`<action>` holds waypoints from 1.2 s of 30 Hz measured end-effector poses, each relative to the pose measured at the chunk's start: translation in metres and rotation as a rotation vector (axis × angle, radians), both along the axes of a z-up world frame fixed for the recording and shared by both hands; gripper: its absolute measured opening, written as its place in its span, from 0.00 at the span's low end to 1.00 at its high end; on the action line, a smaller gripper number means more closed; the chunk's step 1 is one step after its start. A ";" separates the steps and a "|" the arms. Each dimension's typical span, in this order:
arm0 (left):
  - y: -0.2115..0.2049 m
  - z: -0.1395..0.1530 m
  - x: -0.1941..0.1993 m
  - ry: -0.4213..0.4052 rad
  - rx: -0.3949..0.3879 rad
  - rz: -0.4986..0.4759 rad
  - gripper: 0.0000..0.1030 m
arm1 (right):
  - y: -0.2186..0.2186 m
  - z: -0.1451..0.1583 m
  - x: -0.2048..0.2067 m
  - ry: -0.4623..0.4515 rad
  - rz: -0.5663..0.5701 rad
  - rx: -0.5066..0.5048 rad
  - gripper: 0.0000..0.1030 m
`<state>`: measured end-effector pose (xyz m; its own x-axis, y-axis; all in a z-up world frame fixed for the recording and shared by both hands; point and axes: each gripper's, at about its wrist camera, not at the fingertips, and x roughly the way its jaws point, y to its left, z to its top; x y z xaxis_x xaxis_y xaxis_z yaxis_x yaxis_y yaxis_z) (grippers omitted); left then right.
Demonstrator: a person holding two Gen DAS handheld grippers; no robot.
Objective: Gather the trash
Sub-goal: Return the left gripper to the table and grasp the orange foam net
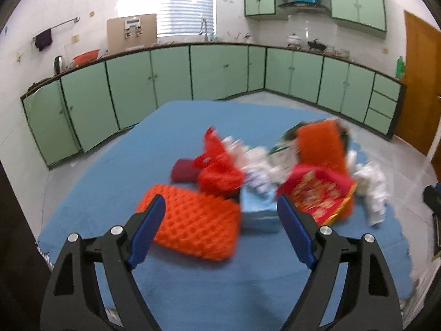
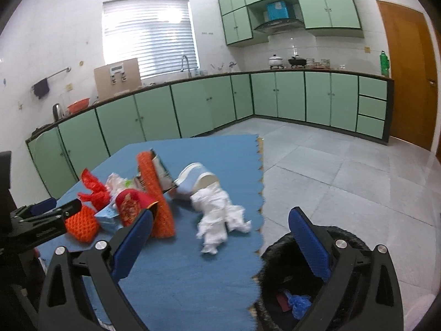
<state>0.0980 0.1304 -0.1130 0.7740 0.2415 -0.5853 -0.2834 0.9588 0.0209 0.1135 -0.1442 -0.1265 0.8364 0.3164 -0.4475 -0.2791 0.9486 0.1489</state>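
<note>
1. Your desk carries a blue foam mat (image 1: 115, 165) in a green-cabineted kitchen (image 2: 154, 115).
2. Left gripper (image 1: 220, 209): jaws apart, orange foam netting (image 1: 193, 220) between them.
3. Right gripper (image 2: 220, 229): jaws apart over crumpled white tissue (image 2: 217, 218); only its view shows the black bin (image 2: 278, 275) below the right jaw.

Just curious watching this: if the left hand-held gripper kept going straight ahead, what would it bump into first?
Probably the light blue box, which sits between the open fingers of the left hand-held gripper, with the orange foam net just left of it. Depth is hard to judge.
</note>
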 end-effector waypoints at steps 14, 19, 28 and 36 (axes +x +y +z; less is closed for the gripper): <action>0.030 -0.036 0.022 0.098 -0.018 -0.002 0.77 | 0.031 0.000 0.004 0.007 0.044 -0.031 0.94; 0.028 -0.040 0.016 0.094 -0.005 0.009 0.56 | 0.038 0.001 0.005 -0.001 0.063 -0.043 0.94; 0.043 -0.035 0.009 0.038 -0.080 0.028 0.21 | 0.050 0.006 0.009 -0.011 0.107 -0.036 0.89; 0.049 -0.009 -0.002 -0.041 -0.124 0.043 0.18 | 0.062 0.017 0.020 -0.025 0.159 -0.007 0.70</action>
<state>0.0956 0.1796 -0.1219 0.7883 0.2028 -0.5809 -0.3228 0.9401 -0.1098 0.1338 -0.0822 -0.1097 0.7871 0.4427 -0.4295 -0.4294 0.8932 0.1336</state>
